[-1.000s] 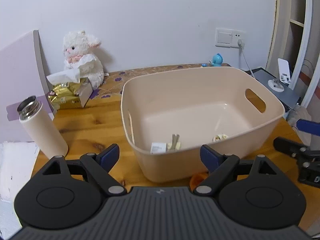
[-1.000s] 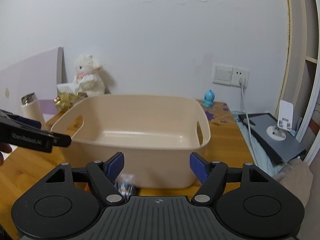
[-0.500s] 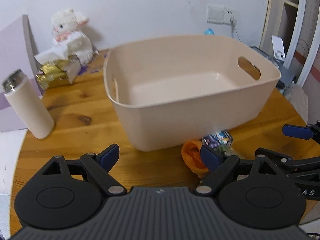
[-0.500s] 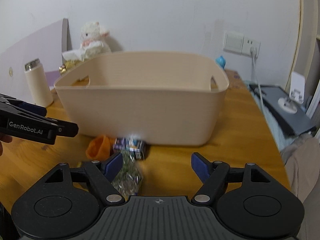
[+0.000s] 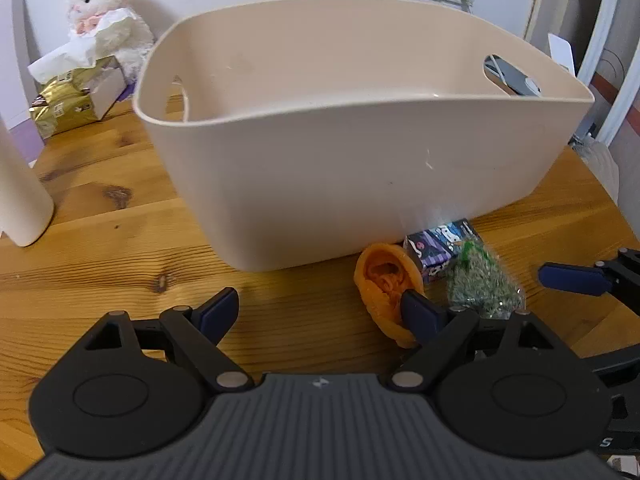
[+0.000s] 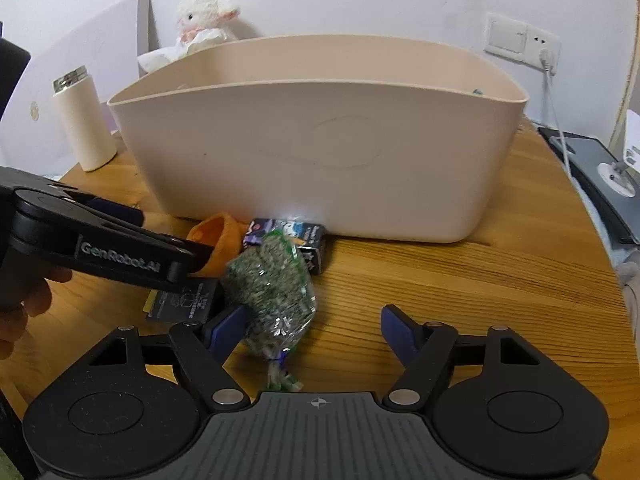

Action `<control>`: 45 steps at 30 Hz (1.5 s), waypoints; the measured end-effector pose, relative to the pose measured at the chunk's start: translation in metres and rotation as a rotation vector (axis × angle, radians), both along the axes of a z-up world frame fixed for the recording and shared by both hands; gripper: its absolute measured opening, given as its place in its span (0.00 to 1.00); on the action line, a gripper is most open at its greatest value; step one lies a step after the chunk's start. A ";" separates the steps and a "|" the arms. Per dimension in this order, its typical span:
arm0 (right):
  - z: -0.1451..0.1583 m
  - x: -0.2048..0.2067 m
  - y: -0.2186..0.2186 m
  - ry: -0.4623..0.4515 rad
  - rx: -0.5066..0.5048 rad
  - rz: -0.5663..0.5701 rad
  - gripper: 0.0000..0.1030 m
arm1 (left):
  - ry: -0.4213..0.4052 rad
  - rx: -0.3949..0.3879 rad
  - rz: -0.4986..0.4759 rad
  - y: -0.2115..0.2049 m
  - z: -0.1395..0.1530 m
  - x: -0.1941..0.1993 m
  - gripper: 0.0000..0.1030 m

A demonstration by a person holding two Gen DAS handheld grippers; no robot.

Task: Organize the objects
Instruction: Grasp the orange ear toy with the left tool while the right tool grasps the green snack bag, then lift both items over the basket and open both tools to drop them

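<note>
A large beige basin (image 5: 360,160) stands on the round wooden table (image 5: 120,240). Against its front wall lie an orange ear-shaped toy (image 5: 384,284), a small purple box (image 5: 440,246) and a clear bag of green stuff (image 5: 480,280). My left gripper (image 5: 320,312) is open and low over the table; its right finger overlaps the orange toy. My right gripper (image 6: 314,322) is open too, with the green bag (image 6: 272,280) lying against its left finger. A black card (image 6: 184,300) lies under the left gripper (image 6: 168,236). The basin's inside is hidden.
A cream bottle (image 6: 82,120) stands left of the basin. Behind it sit a plush lamb (image 5: 108,12) and a gold tissue pack (image 5: 68,100). A grey device (image 6: 592,176) and a plugged-in cable (image 6: 554,112) are off the table's right edge. A hand (image 6: 24,308) holds the left gripper.
Both grippers have come down from above the basin to the table in front of it. The orange toy, purple box and green bag now sit close to the fingers.
</note>
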State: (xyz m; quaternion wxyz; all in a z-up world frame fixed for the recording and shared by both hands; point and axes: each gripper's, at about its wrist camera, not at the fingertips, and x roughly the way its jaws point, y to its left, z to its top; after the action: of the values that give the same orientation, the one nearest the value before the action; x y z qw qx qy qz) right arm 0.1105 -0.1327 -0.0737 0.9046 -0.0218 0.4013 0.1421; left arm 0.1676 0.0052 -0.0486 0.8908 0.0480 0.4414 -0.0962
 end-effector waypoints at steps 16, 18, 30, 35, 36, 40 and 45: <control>0.008 -0.006 0.007 -0.019 -0.007 0.037 0.25 | -0.003 -0.061 -0.100 -0.009 -0.002 -0.007 0.07; 0.009 -0.009 0.006 -0.022 -0.010 0.029 0.22 | -0.006 -0.054 -0.094 -0.008 -0.002 -0.010 0.07; 0.027 -0.028 -0.004 -0.067 -0.020 -0.016 0.10 | -0.068 -0.054 -0.089 0.004 0.023 -0.040 0.06; 0.047 -0.036 -0.012 -0.127 -0.022 -0.043 0.10 | -0.128 -0.054 -0.089 0.009 0.045 -0.057 0.06; 0.052 -0.038 -0.015 -0.143 -0.023 -0.050 0.10 | -0.138 -0.054 -0.090 0.010 0.048 -0.059 0.06; 0.071 -0.042 -0.022 -0.201 -0.019 -0.071 0.10 | -0.186 -0.054 -0.093 0.012 0.067 -0.067 0.06; 0.096 -0.038 -0.027 -0.277 -0.024 -0.077 0.10 | -0.251 -0.058 -0.085 0.013 0.091 -0.071 0.06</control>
State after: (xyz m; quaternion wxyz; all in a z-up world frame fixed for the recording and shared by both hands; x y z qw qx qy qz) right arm 0.0725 -0.1597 0.0224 0.9558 -0.0365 0.2748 0.0982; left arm 0.0970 0.0180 0.0426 0.9352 0.0524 0.3212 -0.1399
